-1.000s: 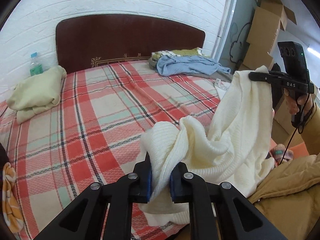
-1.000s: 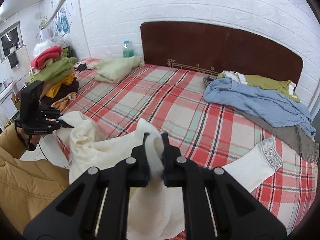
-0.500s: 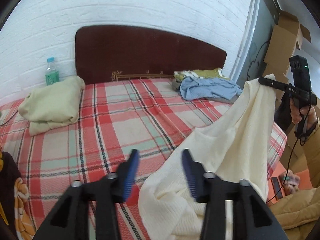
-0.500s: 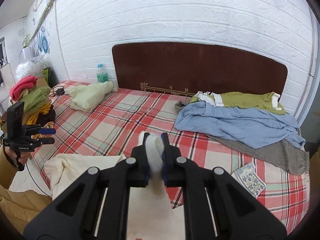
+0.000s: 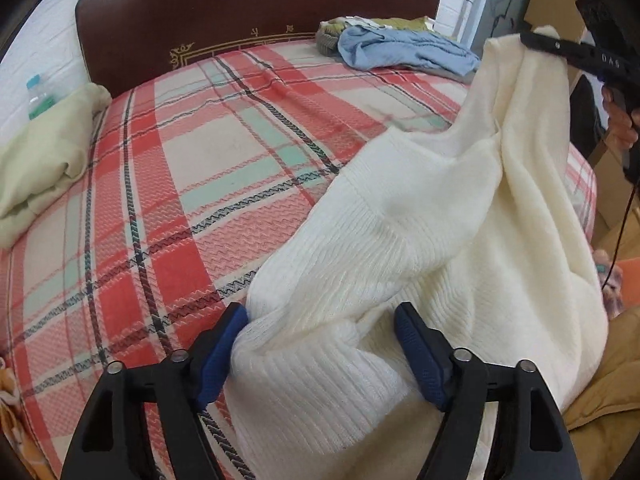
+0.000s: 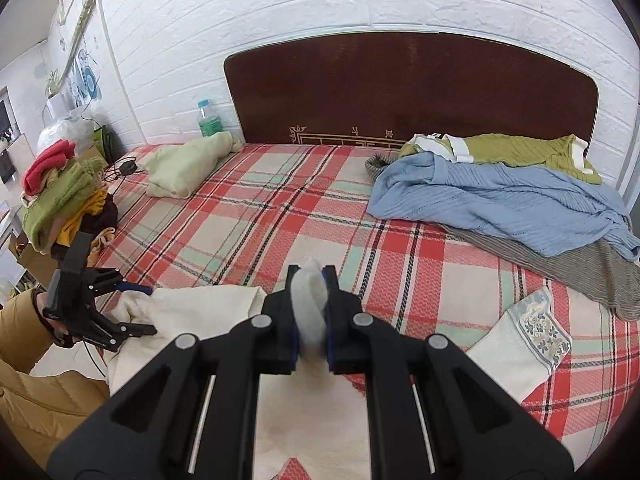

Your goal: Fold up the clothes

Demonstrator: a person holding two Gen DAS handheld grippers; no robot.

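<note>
My right fingers (image 6: pixel 309 280) are clamped on a corner of the cream knit sweater (image 5: pixel 420 240), lifting it over the plaid bed (image 5: pixel 180 160). My left fingers (image 5: pixel 320 344) have just been closing around a lower fold, the right pad not yet touching.

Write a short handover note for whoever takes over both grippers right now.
Right gripper: shut on an edge of the cream sweater, holding it up.
Left gripper: jaws open, just been closing, a fold of sweater between them, not pinched.
Sweater trails onto the plaid bed.
Done: one edge lifted.
Left: grip with left, spread flat, fold. Blue garment and others by the headboard wait.
</note>
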